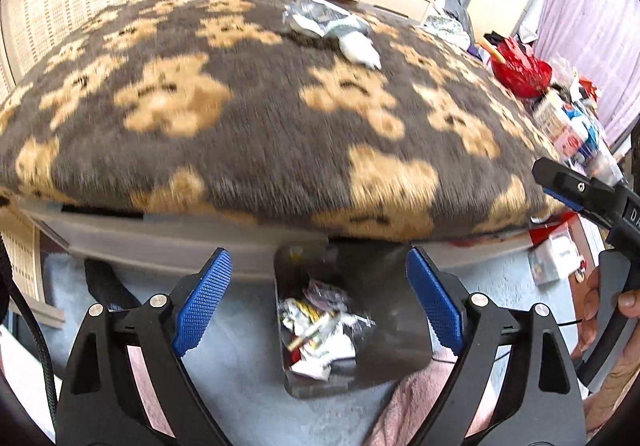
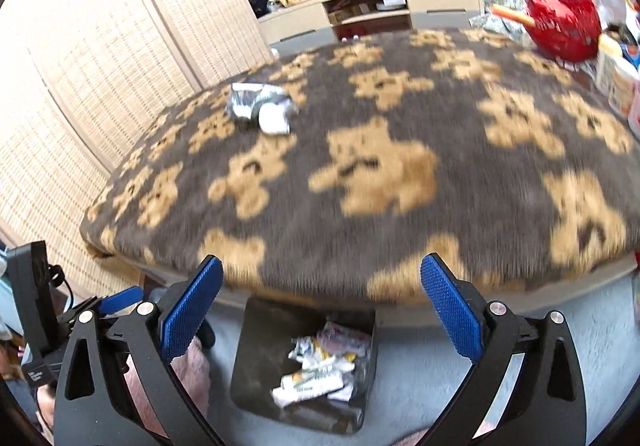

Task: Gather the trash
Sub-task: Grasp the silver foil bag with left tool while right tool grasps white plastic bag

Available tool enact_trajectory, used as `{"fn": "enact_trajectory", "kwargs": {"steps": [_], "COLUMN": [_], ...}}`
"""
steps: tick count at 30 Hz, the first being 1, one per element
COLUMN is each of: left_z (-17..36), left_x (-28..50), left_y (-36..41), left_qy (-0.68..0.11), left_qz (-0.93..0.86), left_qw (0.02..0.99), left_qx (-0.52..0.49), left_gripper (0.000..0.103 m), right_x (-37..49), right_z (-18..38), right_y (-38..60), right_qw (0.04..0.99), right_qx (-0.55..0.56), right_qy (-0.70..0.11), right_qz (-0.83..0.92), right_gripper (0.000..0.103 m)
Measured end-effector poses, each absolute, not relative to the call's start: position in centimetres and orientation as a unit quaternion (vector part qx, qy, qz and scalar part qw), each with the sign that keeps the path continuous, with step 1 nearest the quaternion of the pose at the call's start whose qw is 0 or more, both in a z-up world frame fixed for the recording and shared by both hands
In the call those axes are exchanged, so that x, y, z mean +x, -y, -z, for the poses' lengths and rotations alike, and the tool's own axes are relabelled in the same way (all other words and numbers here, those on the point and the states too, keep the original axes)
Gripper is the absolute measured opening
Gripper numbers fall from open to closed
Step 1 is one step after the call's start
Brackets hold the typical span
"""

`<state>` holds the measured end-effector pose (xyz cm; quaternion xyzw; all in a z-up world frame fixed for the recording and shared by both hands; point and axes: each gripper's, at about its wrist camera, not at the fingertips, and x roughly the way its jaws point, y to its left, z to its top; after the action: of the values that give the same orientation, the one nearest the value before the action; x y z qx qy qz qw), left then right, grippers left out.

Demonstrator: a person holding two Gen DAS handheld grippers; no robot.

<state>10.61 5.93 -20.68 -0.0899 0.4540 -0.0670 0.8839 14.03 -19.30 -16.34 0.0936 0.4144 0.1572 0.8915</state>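
In the left wrist view, the left gripper (image 1: 318,286) is seen with its two blue-padded black jaws spread wide, and nothing is held between them. Directly below the gap between the jaws, a dark, square-sided plastic bin (image 1: 400,330) stands on a pale blue-grey carpet (image 1: 240,386). Crumpled white and yellow wrappers (image 1: 316,330) are piled inside the bin, toward its left wall. Beyond the jaw tips, a low table is covered by a fluffy grey-brown blanket with tan bear figures (image 1: 260,118). Far ahead of the jaws, near the blanket's far edge, a crumpled silver-and-white wrapper (image 1: 332,28) lies on the blanket. To the right of the right jaw, the right gripper (image 1: 580,190) is seen from the side, with a hand (image 1: 600,306) on its handle. A red bag (image 1: 518,70) stands ahead and to the right.

In the right wrist view, the right gripper (image 2: 322,298) is likewise shown with jaws wide apart and empty. The bin (image 2: 256,358) sits below, between the jaws, with the wrappers (image 2: 320,366) gathered toward its right side. The silver-and-white wrapper (image 2: 260,106) lies well ahead of the left jaw on the blanket (image 2: 400,166). Part of the left gripper (image 2: 116,298) is seen just left of the left jaw. The red bag (image 2: 564,26) is seen far ahead, to the right.
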Motion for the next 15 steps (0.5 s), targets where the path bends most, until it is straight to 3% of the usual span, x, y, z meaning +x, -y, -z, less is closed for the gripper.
{"fn": "enact_trajectory", "kwargs": {"steps": [6,10,15], "left_z": [19.3,18.2,17.6], "left_x": [14.5,17.3,21.1], "left_y": [-6.7,-7.3,-8.1], "left_qy": [-0.446,-0.433,-0.426], "left_qz": [0.059,0.048,0.04], "left_qw": [0.89,0.898,0.901], "left_qx": [-0.073,-0.067,-0.067], "left_gripper": [0.084,0.092,0.093], "right_x": [18.4,22.0,26.5], "right_z": [14.5,14.5,15.4], "right_y": [17.7,15.8,13.1], "right_qw": [0.895,0.891,0.889], "right_qx": [0.098,0.111,0.109], "right_qy": [-0.401,-0.398,-0.401], "right_qz": [-0.171,-0.189,-0.195], "right_gripper": [0.099,0.099,0.099]}}
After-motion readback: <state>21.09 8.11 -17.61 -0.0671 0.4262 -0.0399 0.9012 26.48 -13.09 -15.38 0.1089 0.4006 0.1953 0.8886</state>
